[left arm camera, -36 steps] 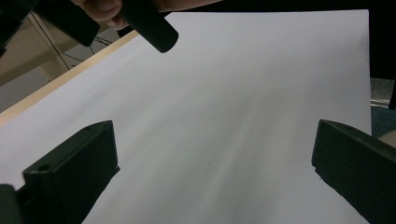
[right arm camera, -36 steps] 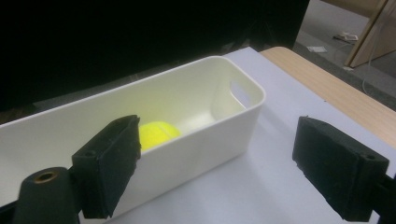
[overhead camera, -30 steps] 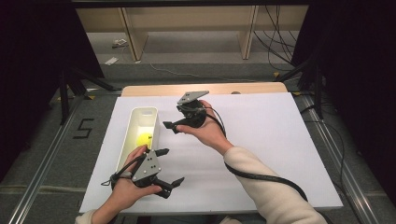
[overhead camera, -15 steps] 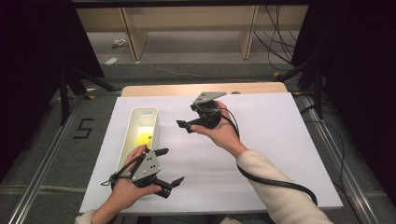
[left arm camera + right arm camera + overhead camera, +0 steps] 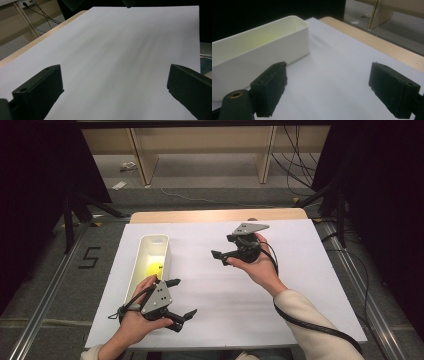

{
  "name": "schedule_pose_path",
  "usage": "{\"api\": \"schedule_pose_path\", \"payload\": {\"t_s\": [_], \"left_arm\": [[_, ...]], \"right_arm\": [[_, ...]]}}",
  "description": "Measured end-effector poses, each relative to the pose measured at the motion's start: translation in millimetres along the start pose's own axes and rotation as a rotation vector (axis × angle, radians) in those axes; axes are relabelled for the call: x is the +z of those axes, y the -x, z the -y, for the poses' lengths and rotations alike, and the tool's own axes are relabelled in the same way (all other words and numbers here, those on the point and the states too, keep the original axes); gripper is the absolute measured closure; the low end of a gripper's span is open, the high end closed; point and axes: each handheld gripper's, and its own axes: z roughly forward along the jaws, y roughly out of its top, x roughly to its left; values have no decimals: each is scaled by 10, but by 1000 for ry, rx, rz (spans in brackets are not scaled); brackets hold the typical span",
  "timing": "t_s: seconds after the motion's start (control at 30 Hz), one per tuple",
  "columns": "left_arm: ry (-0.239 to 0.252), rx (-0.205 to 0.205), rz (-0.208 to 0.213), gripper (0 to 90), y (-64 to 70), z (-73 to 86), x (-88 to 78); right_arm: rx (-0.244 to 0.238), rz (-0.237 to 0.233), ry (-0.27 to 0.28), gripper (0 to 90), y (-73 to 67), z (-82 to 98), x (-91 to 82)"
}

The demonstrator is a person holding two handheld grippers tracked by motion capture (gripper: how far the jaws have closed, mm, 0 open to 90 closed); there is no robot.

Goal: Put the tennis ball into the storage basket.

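Bin (image 5: pixel 151 261), white and long, is sitting on the left part of the white table sheet (image 5: pixel 300 285), running away from the person, and the high view is showing something yellow (image 5: pixel 152 268) lying inside it. From the right gripper view the bin (image 5: pixel 259 50) is showing its outer wall and rim, with a faint yellow glow on the inner wall, and the yellow thing itself is hidden there. The left gripper view is looking across bare sheet (image 5: pixel 120 50) toward the wooden table edge (image 5: pixel 32 42).

The right hand (image 5: pixel 257 267) is lying palm up near the middle of the sheet, cradling the right gripper (image 5: pixel 223 257), which is pointing left toward the bin, well apart from it. Its jaws are standing wide apart with nothing between them. The left hand (image 5: pixel 135 320) is resting near the front edge, just beside the bin's near end, holding the left gripper (image 5: pixel 181 299) pointing right. Its jaws are likewise spread and gripping nothing.
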Motion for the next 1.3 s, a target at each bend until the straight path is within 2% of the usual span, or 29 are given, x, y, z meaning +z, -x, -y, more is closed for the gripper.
{"api": "schedule_pose_path", "payload": {"t_s": [0.47,0.6,0.87,1.3], "left_arm": [[1,-6,-7,0,-9,3,-2],[1,-4,-9,0,-7,0,-3],[3,-9,-12,0,-14,4,-7],[4,-11,-13,0,-13,2,-5]], "right_arm": [[52,75,3,157,190,333,-477],[73,91,10,157,217,428,-592],[79,114,14,157,244,552,-767],[118,152,19,157,305,802,-1090]]}}
